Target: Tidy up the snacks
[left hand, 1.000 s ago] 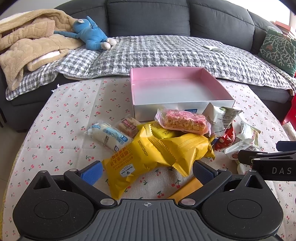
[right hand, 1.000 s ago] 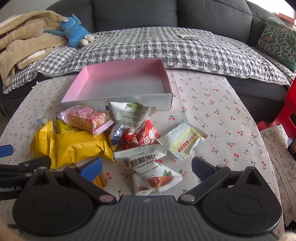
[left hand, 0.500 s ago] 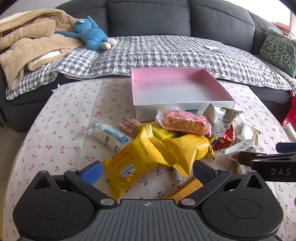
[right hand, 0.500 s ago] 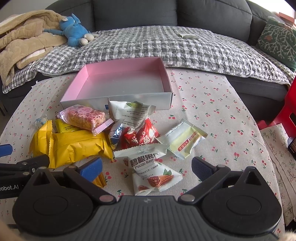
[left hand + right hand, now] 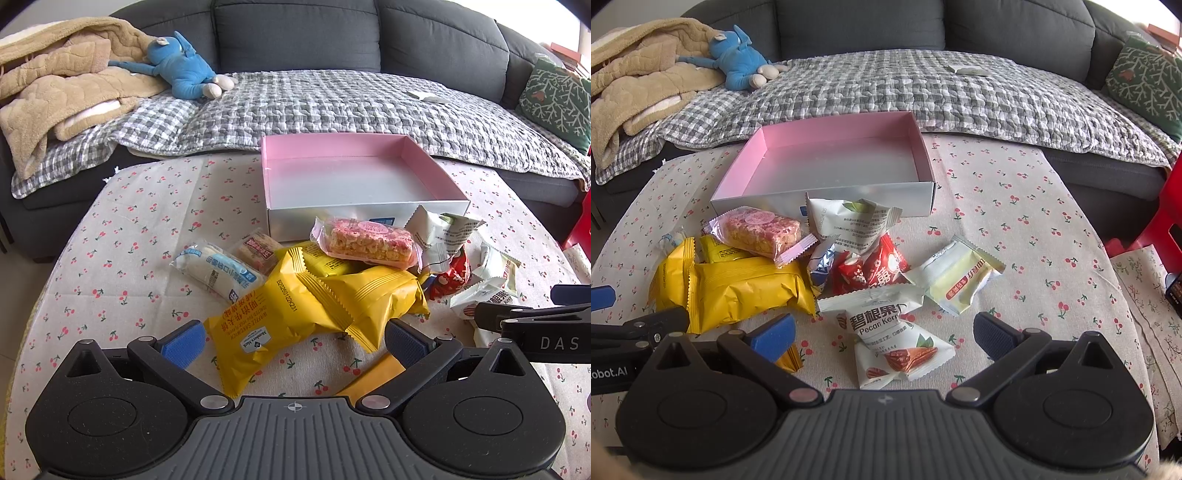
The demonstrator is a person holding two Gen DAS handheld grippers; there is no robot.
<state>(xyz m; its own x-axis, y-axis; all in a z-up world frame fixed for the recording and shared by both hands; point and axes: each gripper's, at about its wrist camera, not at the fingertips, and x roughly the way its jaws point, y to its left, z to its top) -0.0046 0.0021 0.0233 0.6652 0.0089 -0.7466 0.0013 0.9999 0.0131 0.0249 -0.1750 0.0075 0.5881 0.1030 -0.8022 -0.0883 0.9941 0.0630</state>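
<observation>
My left claw (image 5: 293,341) is released, its fingers spread wide at the bottom of the frame, with a yellow waffle pack (image 5: 273,325) lying between them on the cherry tablecloth (image 5: 147,229); my right claw (image 5: 884,336) is released too, and the white pecan packet (image 5: 894,339) lies between its fingers, low in the centre. The snacks make a loose heap in the middle of both frames; a pink rice bar (image 5: 759,230) rests on the yellow packs. Above the heap stands the pink box (image 5: 834,129); nothing lies inside it.
</observation>
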